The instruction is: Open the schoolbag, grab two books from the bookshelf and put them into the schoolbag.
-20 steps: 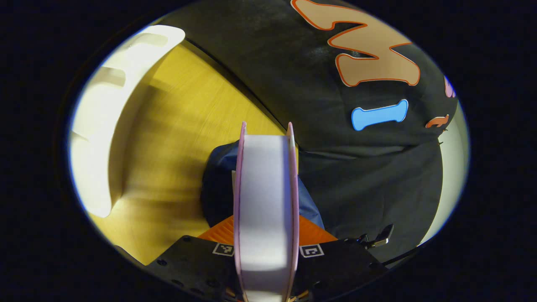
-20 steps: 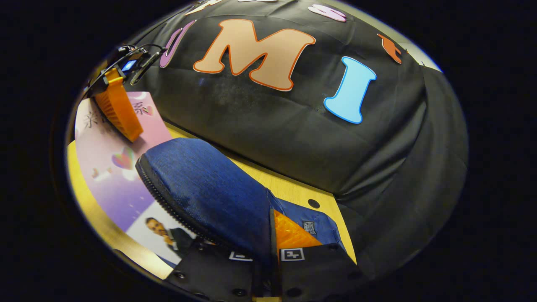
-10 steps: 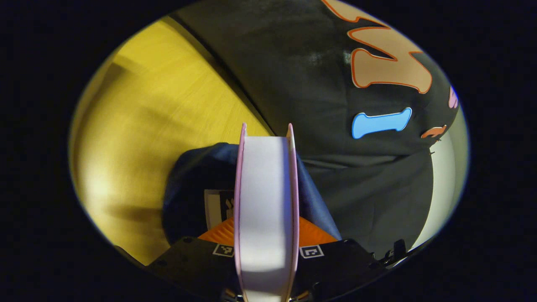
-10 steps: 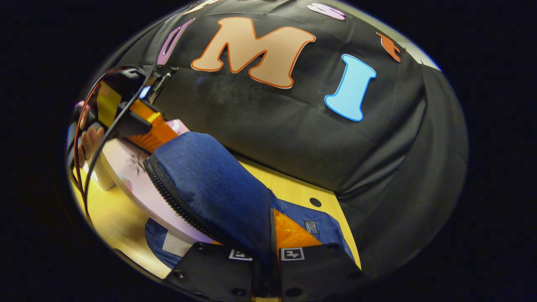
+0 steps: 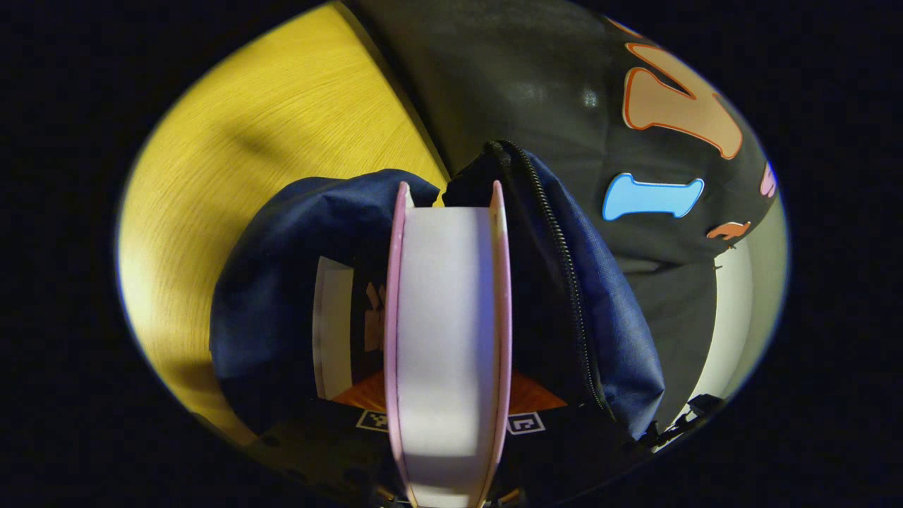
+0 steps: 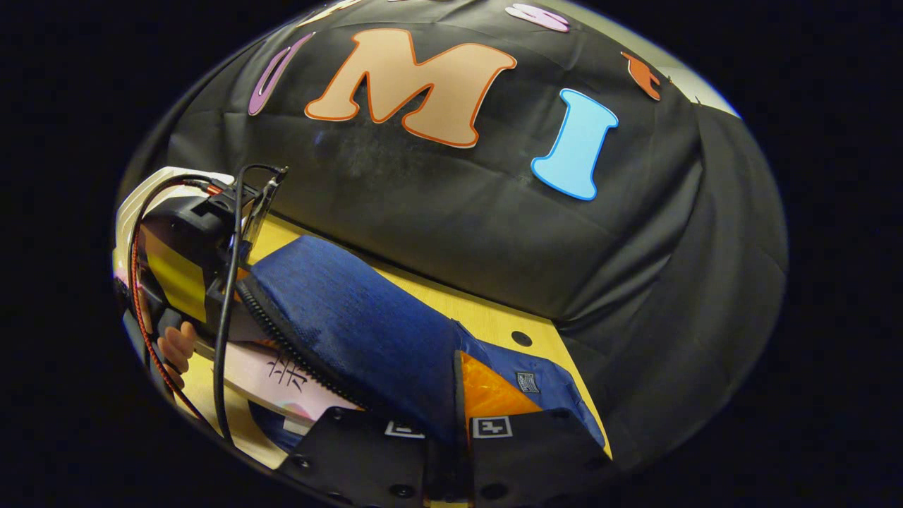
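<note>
Two jaws busy: left gripper (image 5: pixel 446 423) pinching book (image 5: pixel 444 339) edge-on ahead into schoolbag (image 5: pixel 282 282); right gripper (image 6: pixel 448 430) clamping flap (image 6: pixel 353 331). Best slid straight, mouth held wide.

A yellow wooden tabletop (image 5: pixel 282 127) fills the upper left of the left gripper view, lit warmly with a soft shadow across it. Black cloth (image 6: pixel 437 212) hangs behind it as the booth wall, creased toward the right. A small round hole (image 6: pixel 521 339) marks the tabletop in the right gripper view.
</note>
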`<state>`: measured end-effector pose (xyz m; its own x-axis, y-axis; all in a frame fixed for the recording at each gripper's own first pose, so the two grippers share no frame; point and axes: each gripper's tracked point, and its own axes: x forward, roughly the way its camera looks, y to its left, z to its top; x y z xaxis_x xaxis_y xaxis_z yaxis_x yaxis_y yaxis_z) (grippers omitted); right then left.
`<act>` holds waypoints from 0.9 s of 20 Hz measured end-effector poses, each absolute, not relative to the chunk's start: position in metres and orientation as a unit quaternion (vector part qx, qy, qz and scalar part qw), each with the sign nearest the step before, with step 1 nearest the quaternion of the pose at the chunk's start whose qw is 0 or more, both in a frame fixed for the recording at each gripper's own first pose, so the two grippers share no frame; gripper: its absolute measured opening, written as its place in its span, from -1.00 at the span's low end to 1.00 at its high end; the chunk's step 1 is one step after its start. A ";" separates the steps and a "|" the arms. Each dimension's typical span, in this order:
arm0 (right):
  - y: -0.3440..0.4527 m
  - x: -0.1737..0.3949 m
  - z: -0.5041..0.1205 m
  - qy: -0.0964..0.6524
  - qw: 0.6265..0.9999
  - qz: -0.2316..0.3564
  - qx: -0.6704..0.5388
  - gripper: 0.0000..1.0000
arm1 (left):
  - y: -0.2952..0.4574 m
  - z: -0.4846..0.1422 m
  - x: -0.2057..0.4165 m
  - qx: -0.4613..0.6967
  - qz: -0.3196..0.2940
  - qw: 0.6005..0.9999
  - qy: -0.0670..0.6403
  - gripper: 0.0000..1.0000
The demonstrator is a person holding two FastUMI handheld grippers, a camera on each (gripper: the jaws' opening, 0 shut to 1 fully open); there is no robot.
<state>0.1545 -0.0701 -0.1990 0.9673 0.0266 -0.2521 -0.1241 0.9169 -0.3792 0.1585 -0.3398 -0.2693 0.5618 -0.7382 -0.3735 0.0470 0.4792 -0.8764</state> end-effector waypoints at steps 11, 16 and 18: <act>-0.076 0.138 -0.195 0.129 0.975 0.049 -0.173 -0.75 | -0.316 -0.259 0.126 -0.356 -0.262 0.781 0.441 0.38; -0.056 0.113 -0.194 0.143 0.976 0.092 -0.135 0.43 | -0.258 -0.241 0.104 -0.285 -0.227 0.824 0.434 0.65; -0.052 0.093 -0.189 0.149 0.974 0.099 -0.136 0.91 | -0.246 -0.225 0.088 -0.255 -0.232 0.835 0.428 0.65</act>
<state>0.0930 -0.0518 -0.1885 0.9357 0.1530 -0.3180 -0.2342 0.9433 -0.2353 0.0881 -0.2457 -0.2246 0.5261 -0.6069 -0.5958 0.1698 0.7614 -0.6257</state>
